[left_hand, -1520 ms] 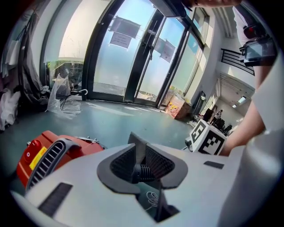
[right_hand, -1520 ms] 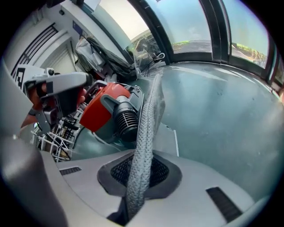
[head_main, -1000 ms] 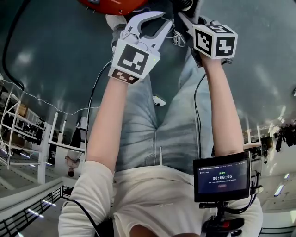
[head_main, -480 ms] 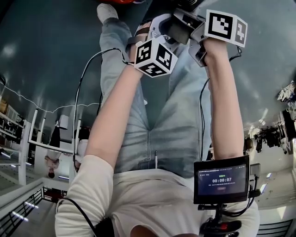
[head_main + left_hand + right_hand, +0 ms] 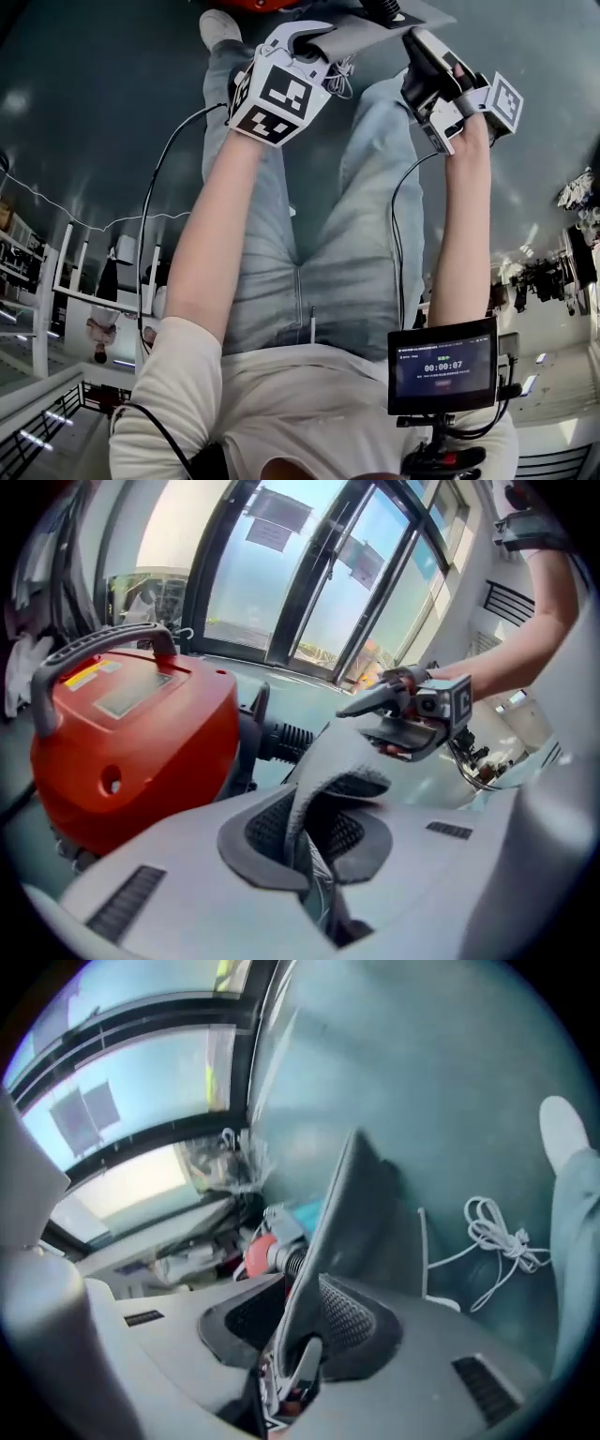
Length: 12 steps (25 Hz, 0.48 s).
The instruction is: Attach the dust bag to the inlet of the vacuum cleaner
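The red vacuum cleaner [image 5: 131, 742] stands at the left of the left gripper view, its black ribbed inlet hose [image 5: 281, 738] pointing right. My left gripper [image 5: 314, 827] is shut on the grey dust bag [image 5: 328, 761], which curves up from its jaws. The right gripper [image 5: 398, 714] is at the bag's far edge. Its jaws are opening with the bag [image 5: 323, 1232] standing edge-on between them. In the head view the bag [image 5: 366, 33] spans from the left gripper [image 5: 314, 37] to the right gripper [image 5: 422, 52].
A coiled white cord [image 5: 497, 1232] lies on the dark floor beside the person's white shoe [image 5: 562, 1138]. The person's legs in jeans [image 5: 366, 216] stretch below the grippers. A small timer screen [image 5: 442, 366] hangs at the waist.
The left gripper opened wide and then shut on the grey bag. The right gripper rolled over and swung right, its marker cube now at the far right. The bag has come into the head view.
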Each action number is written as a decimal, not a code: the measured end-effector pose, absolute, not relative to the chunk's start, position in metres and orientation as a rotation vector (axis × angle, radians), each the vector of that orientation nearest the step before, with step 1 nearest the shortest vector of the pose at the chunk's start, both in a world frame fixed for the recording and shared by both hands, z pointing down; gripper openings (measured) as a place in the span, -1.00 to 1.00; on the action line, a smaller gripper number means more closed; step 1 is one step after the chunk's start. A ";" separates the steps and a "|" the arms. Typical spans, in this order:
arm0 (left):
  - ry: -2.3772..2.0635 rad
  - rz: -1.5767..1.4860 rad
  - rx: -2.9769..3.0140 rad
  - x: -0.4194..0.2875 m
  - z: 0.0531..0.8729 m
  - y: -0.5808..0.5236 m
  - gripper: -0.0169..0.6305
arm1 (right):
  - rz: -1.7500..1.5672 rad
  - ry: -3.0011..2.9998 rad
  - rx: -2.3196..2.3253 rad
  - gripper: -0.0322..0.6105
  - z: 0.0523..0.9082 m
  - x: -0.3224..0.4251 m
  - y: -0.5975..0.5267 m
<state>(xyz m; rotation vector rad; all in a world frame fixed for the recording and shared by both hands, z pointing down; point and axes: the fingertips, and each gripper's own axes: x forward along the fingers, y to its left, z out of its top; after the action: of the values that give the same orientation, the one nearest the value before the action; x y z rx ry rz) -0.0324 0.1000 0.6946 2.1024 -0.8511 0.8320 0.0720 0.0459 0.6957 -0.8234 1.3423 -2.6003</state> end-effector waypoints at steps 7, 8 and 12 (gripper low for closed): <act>-0.784 0.895 2.248 -0.039 0.678 0.101 -0.89 | -2.546 1.138 -1.013 -0.61 0.744 0.114 0.009; -0.760 0.914 2.271 -0.035 0.677 0.103 -0.89 | -2.552 1.138 -1.013 -0.62 0.746 0.110 0.002; -0.697 0.994 2.324 -0.023 0.675 0.112 -0.89 | -2.623 1.201 -1.035 -0.61 0.743 0.101 -0.011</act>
<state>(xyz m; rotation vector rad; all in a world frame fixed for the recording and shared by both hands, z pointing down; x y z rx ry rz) -0.0235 0.1120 0.6748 2.3244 -0.6972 0.9936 0.1013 -0.0105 0.7425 -1.0354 1.2012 -2.6228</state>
